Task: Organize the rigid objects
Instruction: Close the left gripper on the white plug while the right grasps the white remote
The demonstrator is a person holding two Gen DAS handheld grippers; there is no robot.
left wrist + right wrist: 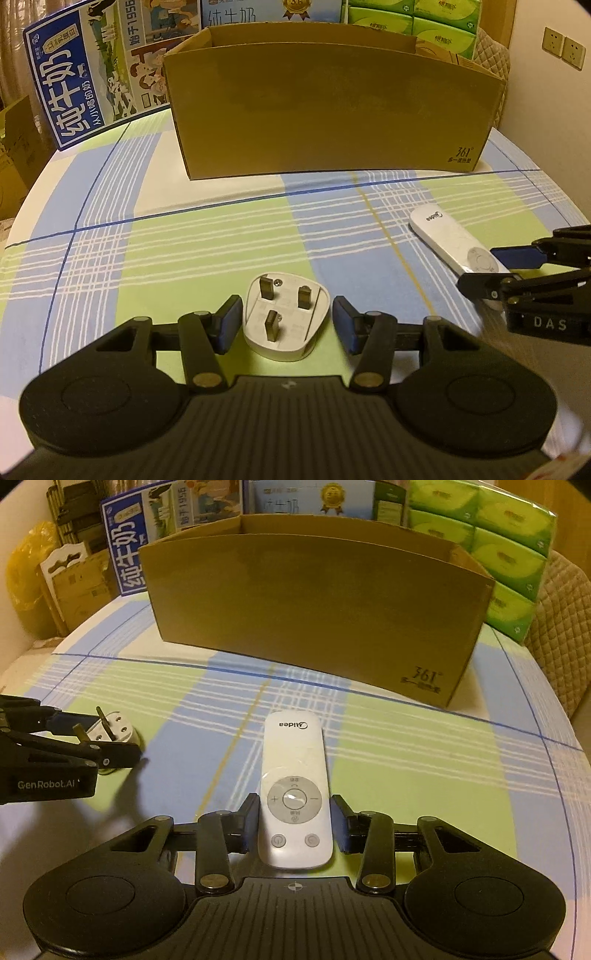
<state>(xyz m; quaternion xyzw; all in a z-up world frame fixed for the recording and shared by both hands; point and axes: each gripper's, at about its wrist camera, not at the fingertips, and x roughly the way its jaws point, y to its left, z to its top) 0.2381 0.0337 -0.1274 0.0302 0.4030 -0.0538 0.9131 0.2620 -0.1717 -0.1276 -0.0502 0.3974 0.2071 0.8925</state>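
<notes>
The white plug adapter (286, 317) is flanked by the left claw (287, 325), spread apart, prongs up on the checked counter (184, 236). The white remote (294, 794) is bracketed by the right claw (295, 823), seemingly just touching. The cardboard box (332, 110) is set behind.

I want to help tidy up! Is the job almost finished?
Not yet; nothing looks put away. The left claw sits open around the white plug, the right claw open around the remote. Both still lie on the cloth, in front of the cardboard box.
</notes>
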